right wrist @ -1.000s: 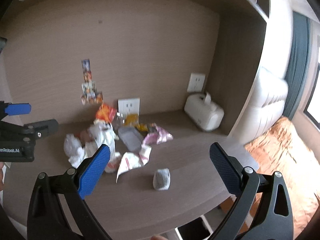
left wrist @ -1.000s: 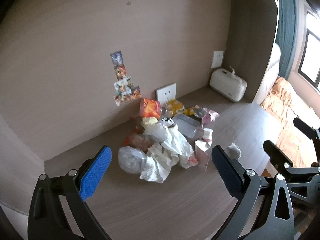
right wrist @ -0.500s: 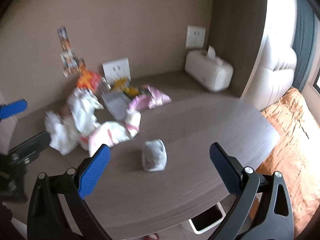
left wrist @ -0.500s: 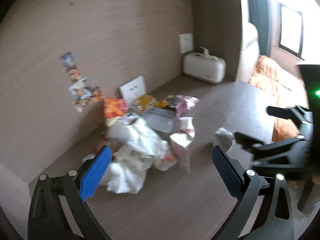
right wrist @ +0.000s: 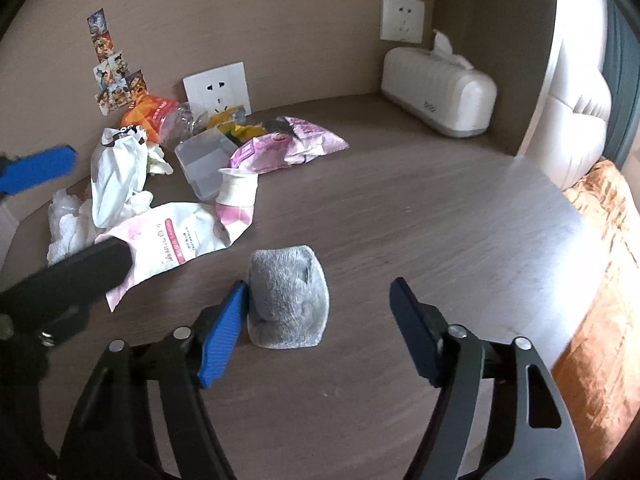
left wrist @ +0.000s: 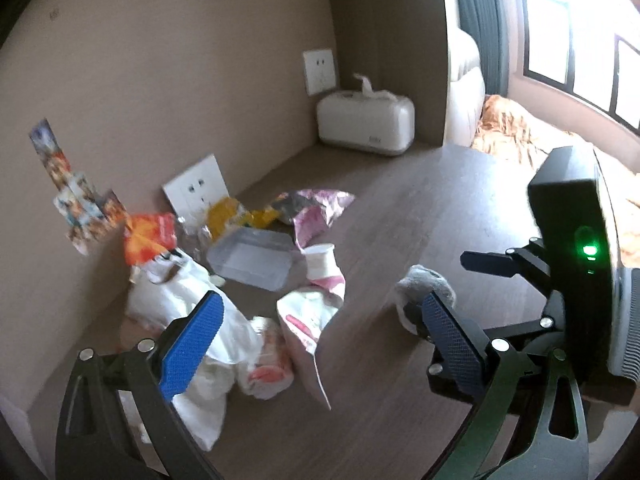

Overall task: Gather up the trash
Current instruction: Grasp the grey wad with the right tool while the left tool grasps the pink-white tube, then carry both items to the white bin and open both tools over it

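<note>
Both tongs dropped closer to the table (right wrist: 440, 216): right tongs (right wrist: 320, 328) closing around the grey wad (right wrist: 288, 300) at lower centre, pads not pressing yet; left tongs (left wrist: 320, 340) wide open, empty, over the trash pile (left wrist: 224, 280).

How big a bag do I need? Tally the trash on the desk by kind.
Wrappers: 4 (orange, yellow, purple, pink-white)
Tray: 1
Cup: 1
Bottle: 1
Bag: 1
Wads: 2 (grey, white)
Total: 10 in view; the pile may hide more.
</note>
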